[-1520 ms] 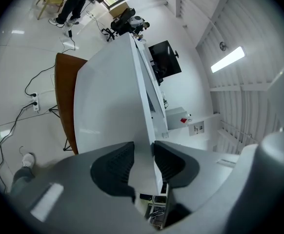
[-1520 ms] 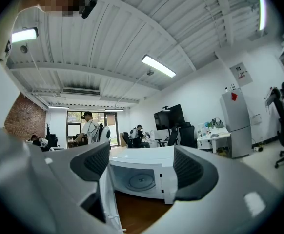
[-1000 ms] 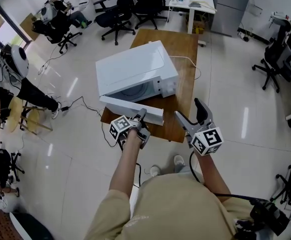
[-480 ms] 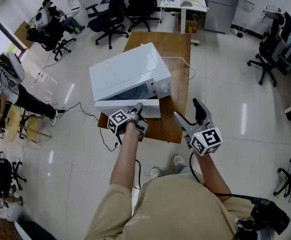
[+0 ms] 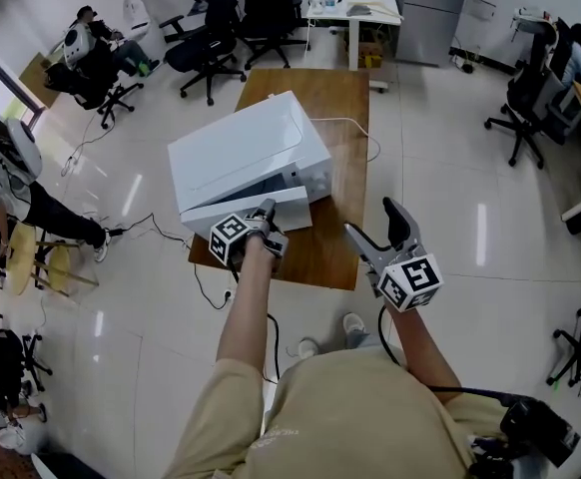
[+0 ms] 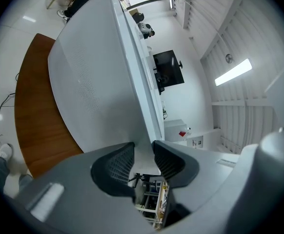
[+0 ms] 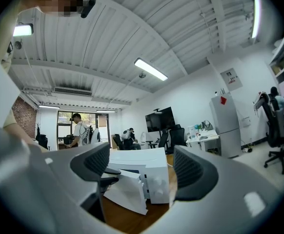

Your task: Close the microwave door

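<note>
A white microwave [image 5: 246, 153] stands on a wooden table [image 5: 335, 242], and its door [image 5: 233, 215] hangs only a little ajar. My left gripper [image 5: 268, 211] is shut with nothing between its fingers, and its tips rest against the door's outer face near the free edge. The left gripper view has the shut left gripper [image 6: 143, 152] right against the white door [image 6: 93, 82]. My right gripper [image 5: 374, 220] is open and empty, held in the air off the table's near right corner. In the right gripper view, the microwave [image 7: 149, 165] and its door [image 7: 127, 191] show between the spread jaws.
A white power cord [image 5: 355, 128] trails over the table behind the microwave. Black office chairs [image 5: 206, 53] and a white desk [image 5: 355, 8] stand beyond the table. People sit or stand at the left [image 5: 11, 168], and cables [image 5: 161, 228] lie on the floor there.
The door has swung from wide open to nearly against the microwave body, with my left gripper moving forward against it. The right gripper has hardly moved.
</note>
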Demonstrator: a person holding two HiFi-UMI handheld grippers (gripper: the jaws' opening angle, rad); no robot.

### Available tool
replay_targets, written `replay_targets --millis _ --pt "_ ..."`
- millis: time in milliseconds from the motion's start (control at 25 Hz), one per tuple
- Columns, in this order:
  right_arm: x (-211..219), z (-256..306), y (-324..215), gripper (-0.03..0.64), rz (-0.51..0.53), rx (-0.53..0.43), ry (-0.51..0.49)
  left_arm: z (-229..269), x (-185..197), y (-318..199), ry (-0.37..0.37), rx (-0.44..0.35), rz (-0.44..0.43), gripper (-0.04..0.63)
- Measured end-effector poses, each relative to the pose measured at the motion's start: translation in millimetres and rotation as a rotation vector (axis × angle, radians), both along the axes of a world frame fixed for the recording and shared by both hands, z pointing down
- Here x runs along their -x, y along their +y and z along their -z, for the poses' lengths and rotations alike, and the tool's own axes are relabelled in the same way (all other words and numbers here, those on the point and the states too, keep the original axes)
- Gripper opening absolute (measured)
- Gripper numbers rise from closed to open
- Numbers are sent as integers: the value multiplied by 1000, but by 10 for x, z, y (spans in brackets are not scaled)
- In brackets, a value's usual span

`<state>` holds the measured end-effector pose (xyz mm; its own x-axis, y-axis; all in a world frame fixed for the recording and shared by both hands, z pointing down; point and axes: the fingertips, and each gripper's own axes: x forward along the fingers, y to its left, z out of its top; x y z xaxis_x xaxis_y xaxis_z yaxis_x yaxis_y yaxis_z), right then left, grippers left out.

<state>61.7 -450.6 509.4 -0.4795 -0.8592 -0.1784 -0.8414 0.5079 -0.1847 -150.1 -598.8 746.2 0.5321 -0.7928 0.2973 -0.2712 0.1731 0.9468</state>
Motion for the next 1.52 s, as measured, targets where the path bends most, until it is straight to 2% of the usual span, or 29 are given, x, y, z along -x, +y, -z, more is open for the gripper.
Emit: replay_targets --millis 800,1120,1200,1280,1320,1520 --pt "-275 147 -106 391 -72 2 4 136 52 -431 37 16 50 137" --pt "-56 58 -133 390 -29 3 9 42 112 -570 31 32 74 140" --pt "8 92 -104 390 -17 1 3 96 103 -551 -3 -17 55 139" --pt "79 113 -61 390 -6 -1 2 115 83 -445 -59 -107 -12 138" --pt "115 120 -46 390 1 -2 1 121 96 -363 -74 -145 -39 169" --pt "243 24 -59 390 38 2 -23 434 328 142 -130 -384 -57 184"
